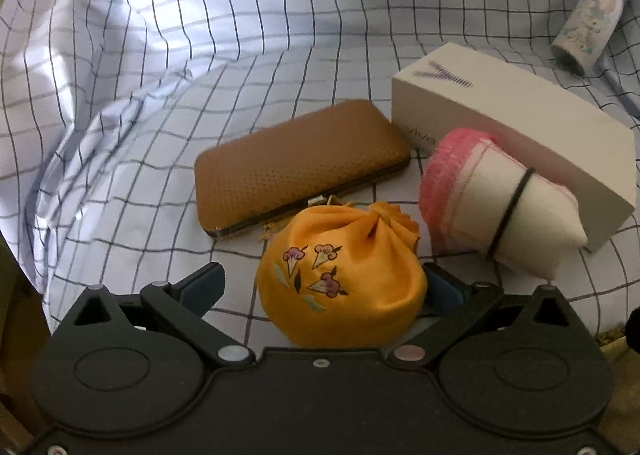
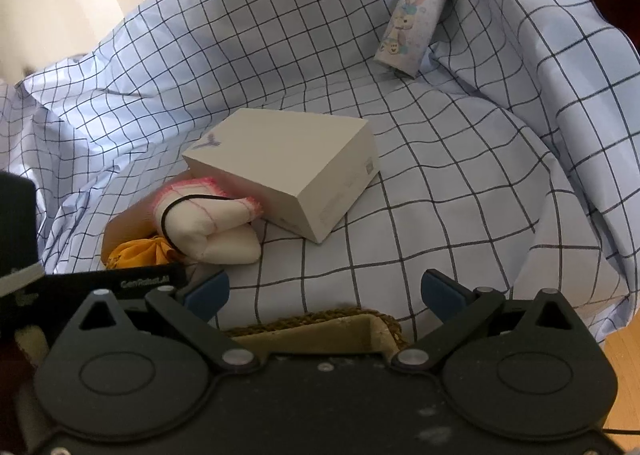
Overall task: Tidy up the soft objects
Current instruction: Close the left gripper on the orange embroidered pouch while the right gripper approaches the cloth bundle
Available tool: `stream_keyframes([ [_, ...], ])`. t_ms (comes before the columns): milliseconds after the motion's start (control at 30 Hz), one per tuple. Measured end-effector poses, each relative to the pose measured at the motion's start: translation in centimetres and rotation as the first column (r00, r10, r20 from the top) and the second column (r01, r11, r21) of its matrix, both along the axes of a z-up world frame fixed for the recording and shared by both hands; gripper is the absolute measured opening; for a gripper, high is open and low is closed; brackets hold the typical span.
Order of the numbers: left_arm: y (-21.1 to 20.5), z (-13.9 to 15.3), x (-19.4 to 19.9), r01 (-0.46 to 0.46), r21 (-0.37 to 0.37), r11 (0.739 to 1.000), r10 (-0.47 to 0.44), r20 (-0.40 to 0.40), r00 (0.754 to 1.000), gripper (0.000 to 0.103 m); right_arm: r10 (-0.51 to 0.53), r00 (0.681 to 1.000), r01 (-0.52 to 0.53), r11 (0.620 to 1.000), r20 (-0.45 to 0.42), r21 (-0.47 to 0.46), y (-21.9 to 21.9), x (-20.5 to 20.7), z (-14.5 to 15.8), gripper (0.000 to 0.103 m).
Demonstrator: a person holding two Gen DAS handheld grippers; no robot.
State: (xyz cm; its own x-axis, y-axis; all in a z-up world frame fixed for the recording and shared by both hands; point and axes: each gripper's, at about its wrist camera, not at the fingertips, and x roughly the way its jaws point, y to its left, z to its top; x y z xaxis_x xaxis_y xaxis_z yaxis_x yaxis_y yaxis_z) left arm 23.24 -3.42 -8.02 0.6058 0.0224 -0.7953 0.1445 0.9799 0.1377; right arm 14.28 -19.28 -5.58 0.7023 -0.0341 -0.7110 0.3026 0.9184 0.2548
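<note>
An orange embroidered drawstring pouch (image 1: pixel 340 279) lies on the checked sheet between the fingers of my left gripper (image 1: pixel 326 285), which is open. The right fingertip is close against the pouch and the left one stands apart from it. A rolled white and pink cloth (image 1: pixel 492 199) bound by a black band leans on a white box (image 1: pixel 520 127) just right of the pouch. In the right wrist view the cloth roll (image 2: pixel 208 223) and pouch (image 2: pixel 136 251) lie at the left. My right gripper (image 2: pixel 324 289) is open and holds nothing, above a woven basket's rim (image 2: pixel 320 315).
A brown textured hard case (image 1: pixel 300 163) lies behind the pouch. A printed bottle (image 2: pixel 416 19) with a purple cap rests at the far right against raised folds of the checked sheet (image 2: pixel 460 175). Bare sheet lies right of the white box (image 2: pixel 296 171).
</note>
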Motion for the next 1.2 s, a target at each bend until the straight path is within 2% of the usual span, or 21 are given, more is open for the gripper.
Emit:
stream_keyframes([
  [433,-0.9,-0.7,1.3,0.022,0.051,0.998,-0.022,-0.018,1.000,0.100,0.055,0.998,-0.055,0.998,0.009,0.035,-0.1,0.2,-0.5,0.103],
  [800,1.1,-1.2,2.6,-0.018,-0.091,0.996,0.008,-0.109,0.994,0.101,0.135,0.990,-0.136,0.990,0.028,0.047,0.8,0.6,-0.9,0.103],
  [867,1.0,-1.1,2.4,-0.010,-0.091,0.996,0.001,-0.103,0.995,0.099,0.144,0.989,-0.145,0.988,0.028,0.053,0.6,0.5,-1.0,0.103],
  [1033,0.7,-0.8,2.0,0.025,-0.108,0.994,-0.035,-0.088,0.996,0.081,0.146,0.989,-0.148,0.987,0.026,0.063,0.4,0.6,-1.1,0.103],
  [1200,0.3,-0.5,1.5,0.052,-0.098,0.994,-0.059,-0.065,0.996,0.071,0.140,0.990,-0.141,0.988,0.021,0.059,0.5,0.6,-1.2,0.103],
])
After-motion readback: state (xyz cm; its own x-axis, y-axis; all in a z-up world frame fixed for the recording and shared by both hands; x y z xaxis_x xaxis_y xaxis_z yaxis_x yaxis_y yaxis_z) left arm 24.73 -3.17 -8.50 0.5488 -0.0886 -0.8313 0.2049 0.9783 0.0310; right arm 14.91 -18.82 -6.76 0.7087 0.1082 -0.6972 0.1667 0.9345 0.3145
